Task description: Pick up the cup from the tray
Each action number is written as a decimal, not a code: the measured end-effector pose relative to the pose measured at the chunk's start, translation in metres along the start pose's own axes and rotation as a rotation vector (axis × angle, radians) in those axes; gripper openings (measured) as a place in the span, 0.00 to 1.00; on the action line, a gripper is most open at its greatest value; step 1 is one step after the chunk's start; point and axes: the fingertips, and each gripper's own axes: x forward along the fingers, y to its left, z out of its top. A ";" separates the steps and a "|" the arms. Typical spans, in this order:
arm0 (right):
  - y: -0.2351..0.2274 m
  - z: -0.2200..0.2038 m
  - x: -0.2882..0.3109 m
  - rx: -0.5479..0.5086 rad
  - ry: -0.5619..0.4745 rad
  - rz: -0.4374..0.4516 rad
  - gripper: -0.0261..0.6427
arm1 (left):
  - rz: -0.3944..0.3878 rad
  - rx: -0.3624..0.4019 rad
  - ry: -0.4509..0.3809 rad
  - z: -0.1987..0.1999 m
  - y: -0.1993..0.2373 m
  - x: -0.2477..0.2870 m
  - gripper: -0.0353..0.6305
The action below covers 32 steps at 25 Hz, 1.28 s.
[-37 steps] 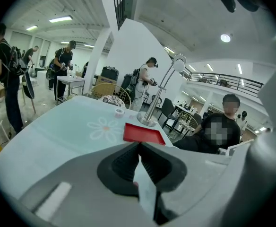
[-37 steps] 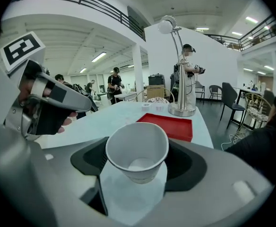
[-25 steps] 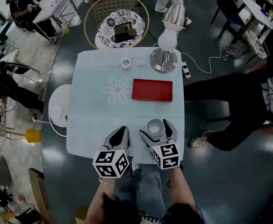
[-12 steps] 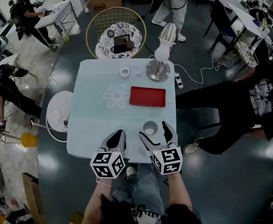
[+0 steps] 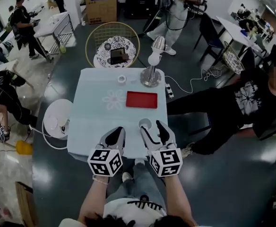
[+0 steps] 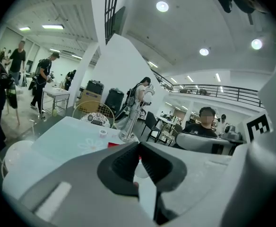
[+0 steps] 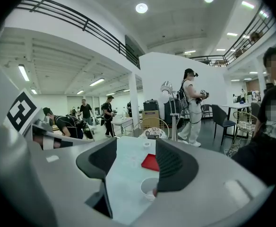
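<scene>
Between the pads of my right claw (image 5: 151, 126) nothing is gripped: the jaws stand released, partly apart, and have just been closing. Through their gap I see the cup (image 5: 144, 123) upright on the pale tabletop (image 5: 95, 122), below the claw and near its tips. At 9 o'clock of that claw, my left claw (image 5: 118, 130) is clenched on nothing. From the cup, the red tray (image 5: 142, 100) lies at 12 o'clock, well apart, and a silver lamp (image 5: 151, 70) stands beyond it, also at 12 o'clock.
</scene>
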 end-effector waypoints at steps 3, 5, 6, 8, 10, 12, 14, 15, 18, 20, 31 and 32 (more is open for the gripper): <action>0.008 0.000 -0.014 -0.003 -0.010 -0.010 0.39 | -0.010 0.010 -0.007 -0.004 -0.006 -0.012 0.05; 0.012 -0.002 -0.021 -0.008 -0.009 -0.023 0.32 | -0.015 0.008 -0.012 -0.007 -0.009 -0.017 0.05; 0.013 -0.004 -0.025 -0.008 -0.009 -0.032 0.28 | -0.017 0.007 -0.016 -0.007 -0.011 -0.019 0.05; 0.015 -0.004 -0.032 -0.005 -0.013 -0.054 0.21 | -0.026 0.012 -0.028 -0.005 -0.016 -0.025 0.05; 0.017 -0.002 -0.041 -0.002 -0.018 -0.072 0.12 | -0.036 0.020 -0.040 -0.001 -0.023 -0.031 0.05; 0.021 -0.003 -0.049 -0.002 -0.019 -0.076 0.07 | -0.043 0.028 -0.050 0.001 -0.030 -0.038 0.05; 0.023 -0.004 -0.054 -0.001 -0.019 -0.075 0.07 | -0.049 0.031 -0.060 0.003 -0.034 -0.041 0.05; 0.024 -0.004 -0.055 0.001 -0.021 -0.076 0.07 | -0.052 0.033 -0.064 0.003 -0.036 -0.043 0.05; 0.027 -0.006 -0.060 0.010 -0.027 -0.076 0.07 | -0.059 0.044 -0.067 0.001 -0.040 -0.046 0.05; 0.027 -0.009 -0.063 0.010 -0.023 -0.081 0.07 | -0.064 0.049 -0.066 -0.002 -0.042 -0.046 0.05; 0.031 -0.013 -0.070 0.019 -0.005 -0.105 0.07 | -0.084 0.062 -0.051 -0.006 -0.047 -0.054 0.05; 0.031 -0.013 -0.071 0.018 -0.004 -0.106 0.07 | -0.084 0.063 -0.051 -0.006 -0.047 -0.055 0.05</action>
